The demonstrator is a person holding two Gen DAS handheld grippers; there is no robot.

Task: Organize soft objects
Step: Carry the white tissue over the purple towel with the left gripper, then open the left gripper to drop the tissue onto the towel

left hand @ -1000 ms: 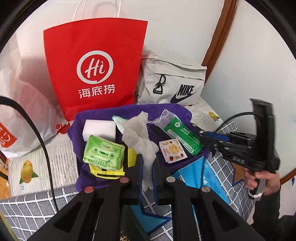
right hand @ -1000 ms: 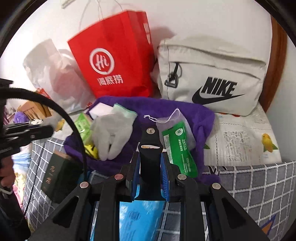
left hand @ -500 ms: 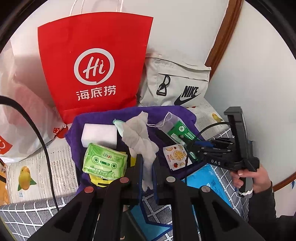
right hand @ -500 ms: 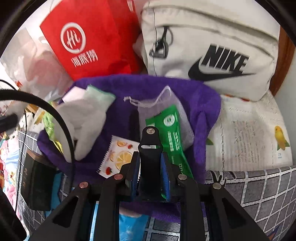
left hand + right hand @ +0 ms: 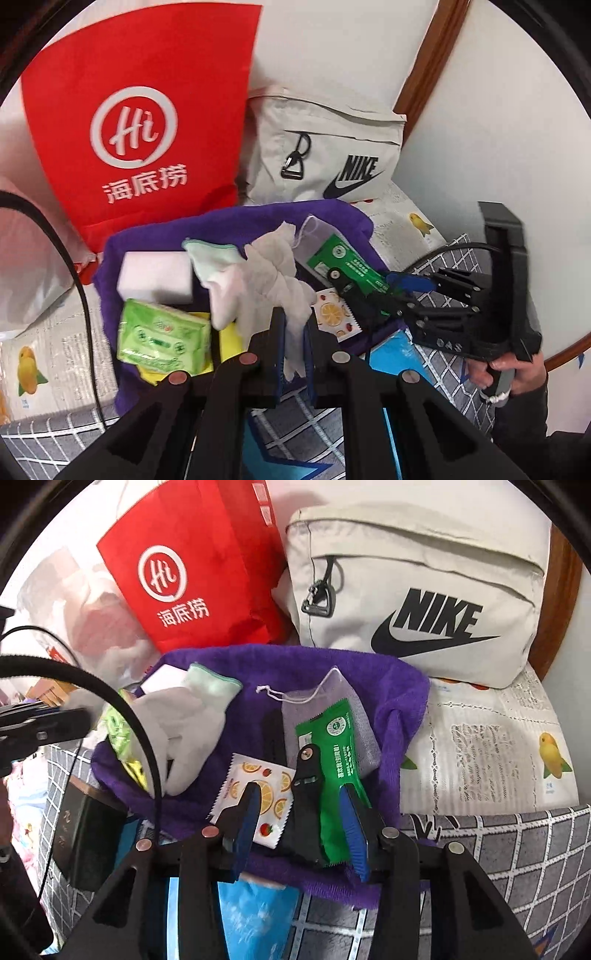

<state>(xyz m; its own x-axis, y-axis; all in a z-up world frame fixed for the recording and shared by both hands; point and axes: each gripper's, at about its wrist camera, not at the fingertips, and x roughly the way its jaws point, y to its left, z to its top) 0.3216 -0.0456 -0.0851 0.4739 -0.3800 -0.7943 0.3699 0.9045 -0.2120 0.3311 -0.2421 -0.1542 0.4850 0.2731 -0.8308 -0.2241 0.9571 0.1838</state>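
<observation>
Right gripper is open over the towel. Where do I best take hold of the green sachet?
Grip the green sachet at its near, lower end, coming from the front along its length. It lies flat on the purple towel, with that end already between the open right gripper fingers. A black object overlaps its left edge; avoid pinching that.

Red bag [image 5: 207,572] and Nike pouch [image 5: 417,602] wall off the towel's [image 5: 402,709] far edge; open newspaper [image 5: 480,746] lies right, a dark box [image 5: 85,834] crowds the left.
</observation>
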